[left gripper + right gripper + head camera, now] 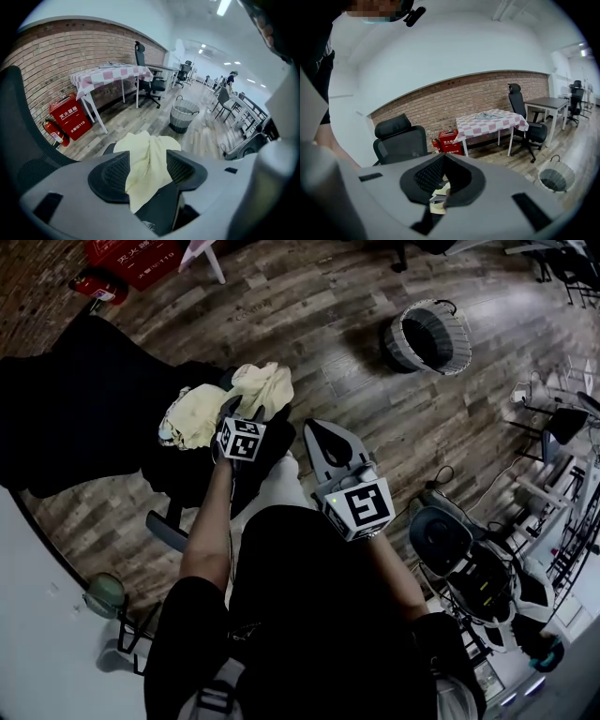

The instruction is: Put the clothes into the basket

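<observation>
Over the black office chair (94, 418), left tongs (147, 157) gape astride crumpled pale-yellow cloth (262, 385), wanting a deep bite; right tongs (443, 158) closed.

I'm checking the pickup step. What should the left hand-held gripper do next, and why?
Probably close its jaws on the yellow cloth. The left hand-held gripper is open, and the cloth lies between its jaws on the chair without being pinched yet. The basket stands well apart across the floor, so a firm grip seems needed before any carrying.
</observation>
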Tool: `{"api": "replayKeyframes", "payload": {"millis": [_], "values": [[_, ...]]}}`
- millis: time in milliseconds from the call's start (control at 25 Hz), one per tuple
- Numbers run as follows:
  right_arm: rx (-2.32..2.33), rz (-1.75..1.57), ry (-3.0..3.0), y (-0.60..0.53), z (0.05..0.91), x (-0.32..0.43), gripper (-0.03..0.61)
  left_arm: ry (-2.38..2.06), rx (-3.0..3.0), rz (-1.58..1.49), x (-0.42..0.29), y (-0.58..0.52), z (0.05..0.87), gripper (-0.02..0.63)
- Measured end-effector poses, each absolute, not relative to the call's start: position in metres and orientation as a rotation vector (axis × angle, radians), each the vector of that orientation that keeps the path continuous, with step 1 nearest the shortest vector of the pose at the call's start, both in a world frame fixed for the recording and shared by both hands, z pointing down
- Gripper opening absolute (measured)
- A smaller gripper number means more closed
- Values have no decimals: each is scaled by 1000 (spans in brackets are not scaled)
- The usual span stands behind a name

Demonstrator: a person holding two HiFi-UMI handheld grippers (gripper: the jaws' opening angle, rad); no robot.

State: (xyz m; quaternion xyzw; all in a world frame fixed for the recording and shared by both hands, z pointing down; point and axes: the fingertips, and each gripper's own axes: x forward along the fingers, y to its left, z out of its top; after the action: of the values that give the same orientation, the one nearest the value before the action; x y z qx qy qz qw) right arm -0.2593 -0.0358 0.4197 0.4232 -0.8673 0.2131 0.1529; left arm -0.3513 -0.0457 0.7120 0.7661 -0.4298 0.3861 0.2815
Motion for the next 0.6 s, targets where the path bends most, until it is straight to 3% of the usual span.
{"api": "replayKeyframes", "payload": {"millis": [320,600], "values": [[1222,637,-2439,-31,430,-256,8,-1046,1977,1105,-352,-51,752,323],[1233,637,-2413,-25,434,-251,8,-1031,1941,1137,-351,-52,770,333]]}}
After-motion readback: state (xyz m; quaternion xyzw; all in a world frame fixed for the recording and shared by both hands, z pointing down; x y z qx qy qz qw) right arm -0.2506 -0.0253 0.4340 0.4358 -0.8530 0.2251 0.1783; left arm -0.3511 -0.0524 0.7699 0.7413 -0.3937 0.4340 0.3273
